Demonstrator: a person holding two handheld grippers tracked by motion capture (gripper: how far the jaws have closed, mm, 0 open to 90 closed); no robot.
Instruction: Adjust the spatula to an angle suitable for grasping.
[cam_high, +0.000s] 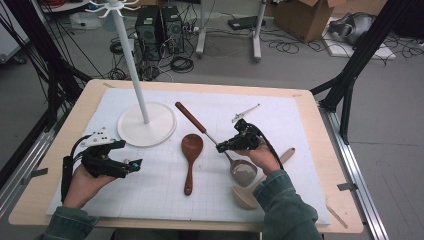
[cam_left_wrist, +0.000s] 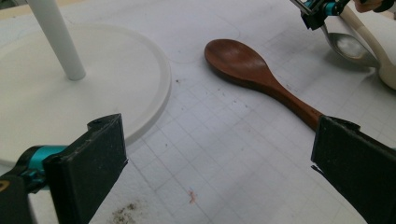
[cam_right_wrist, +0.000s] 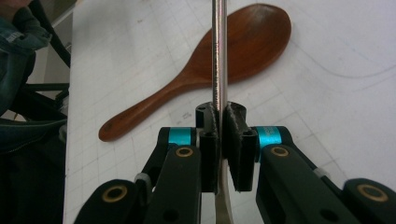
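The right hand-held gripper (cam_high: 220, 147) clamped the steel shaft of a long metal ladle with a reddish wooden handle (cam_high: 190, 117); its long axis ran diagonally, handle pointing away toward the white round stand base (cam_high: 160, 127). The left hand-held gripper (cam_high: 137, 163) stood wide, holding nothing.

Lab: computer towers (cam_high: 160, 30), floor cables (cam_high: 285, 45), cardboard box (cam_high: 305, 17), black rig frame (cam_high: 360, 50)

No legible text, label, brand or number appears on any object; the white gridded mat (cam_high: 165, 190) bears ruled lines only, possibly fine markings unresolved.
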